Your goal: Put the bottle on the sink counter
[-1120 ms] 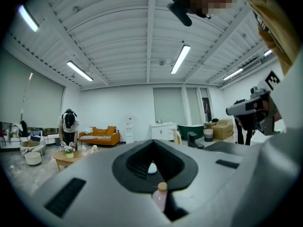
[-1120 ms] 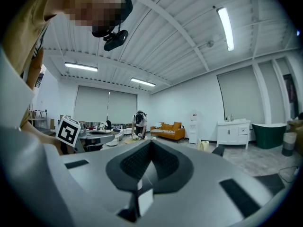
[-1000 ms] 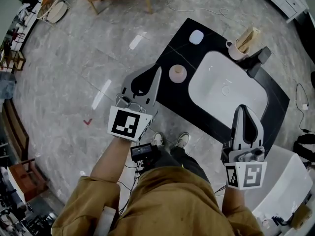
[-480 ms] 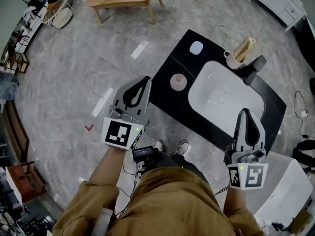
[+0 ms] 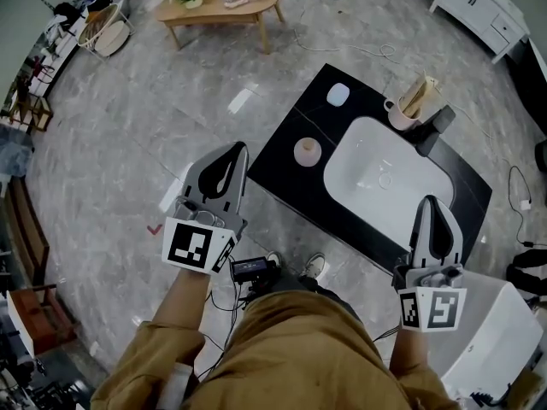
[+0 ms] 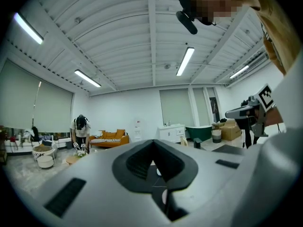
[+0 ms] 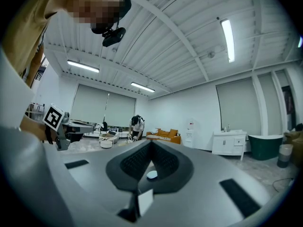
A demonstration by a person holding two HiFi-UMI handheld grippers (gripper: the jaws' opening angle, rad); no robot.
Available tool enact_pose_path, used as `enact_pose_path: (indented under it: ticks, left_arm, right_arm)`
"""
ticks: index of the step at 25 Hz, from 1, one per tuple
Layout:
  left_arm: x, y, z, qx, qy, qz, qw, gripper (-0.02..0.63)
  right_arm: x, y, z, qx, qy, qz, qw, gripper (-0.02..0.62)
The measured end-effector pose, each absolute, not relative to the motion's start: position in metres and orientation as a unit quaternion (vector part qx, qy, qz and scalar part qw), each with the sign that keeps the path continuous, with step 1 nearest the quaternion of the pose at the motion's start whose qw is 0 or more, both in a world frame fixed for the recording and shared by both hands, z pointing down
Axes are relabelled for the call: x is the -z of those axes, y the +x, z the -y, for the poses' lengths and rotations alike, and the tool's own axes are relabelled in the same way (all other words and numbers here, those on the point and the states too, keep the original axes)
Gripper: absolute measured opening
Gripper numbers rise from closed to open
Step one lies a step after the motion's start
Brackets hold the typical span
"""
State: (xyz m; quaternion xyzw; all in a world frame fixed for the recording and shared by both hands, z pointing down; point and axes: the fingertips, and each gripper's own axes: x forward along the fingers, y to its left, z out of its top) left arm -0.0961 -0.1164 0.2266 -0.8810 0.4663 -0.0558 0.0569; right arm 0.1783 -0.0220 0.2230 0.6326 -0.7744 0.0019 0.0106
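I have both tools held level in front of me, above the floor and short of the black tabletop (image 5: 295,126). The left tool (image 5: 232,149) has its jaws pressed together with nothing between them, its tip just beside the tabletop's near-left edge. The right tool (image 5: 432,203) is closed and empty too, its tip over the near edge of the tabletop by the white basin (image 5: 385,178).

The bottle (image 5: 307,151) stands on the tabletop, left of the basin and apart from both tools. From straight above I see only a round pinkish top, so I take it for the bottle. A small white pebble-shaped thing (image 5: 338,94) lies further back, and a cup (image 5: 398,114) sits at the basin's far corner.
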Motion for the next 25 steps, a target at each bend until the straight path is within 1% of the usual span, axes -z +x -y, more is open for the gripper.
enact_pose_path:
  ticks: [10,18,25]
  left_arm:
    - [-0.206,-0.111,0.101,0.046,-0.874,-0.481,0.055,0.002]
    - [-0.163,-0.109,0.085,-0.006,-0.875,-0.482,0.053,0.002]
    - [-0.140,-0.110,0.073,-0.031,-0.873,-0.483,0.056,0.002]
  right_arm:
    - [-0.212,0.190,0.015,0.008,0.641,0.767,0.003,0.003]
    - [-0.199,0.203,0.007,0.012,0.649,0.761,-0.007,0.003]
    - [-0.194,0.225,-0.003,0.007,0.664,0.748,-0.016,0.003]
